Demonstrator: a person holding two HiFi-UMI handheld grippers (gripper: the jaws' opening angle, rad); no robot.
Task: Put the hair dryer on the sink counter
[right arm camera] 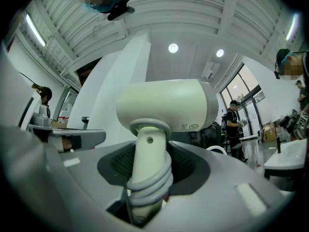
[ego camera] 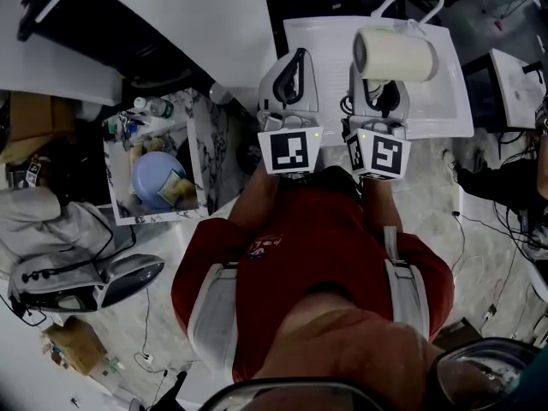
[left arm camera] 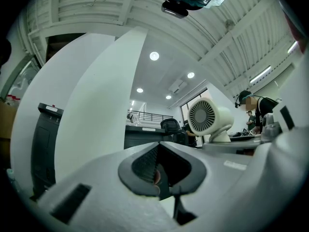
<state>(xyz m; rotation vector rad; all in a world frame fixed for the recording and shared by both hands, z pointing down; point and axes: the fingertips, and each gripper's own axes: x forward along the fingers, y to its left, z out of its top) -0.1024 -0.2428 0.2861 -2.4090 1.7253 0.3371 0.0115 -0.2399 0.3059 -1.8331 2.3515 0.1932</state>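
Right claw [right arm camera: 147, 178]: pinching the handle of the hair dryer [right arm camera: 166, 105], its jaws part-way apart around it, low down where the cord is wound.
Cord [right arm camera: 150, 183]: grey, coiled tightly round the handle, with a white loop showing beyond the dryer in the head view.
Hair dryer: held upright in the air, its cream head above the claw, touching nothing else.
Left claw [left arm camera: 159, 170]: jaws pressed together with nothing between them, just beside the right claw.
White sink surface [ego camera: 325, 41]: below and ahead of both claws; in the head view the dryer shows over its right part.
Done, as I judge it: the dryer is gripped and has been brought over the surface.
Left to do: lower it, lay it on a bare patch, spread the right claw and draw clear.
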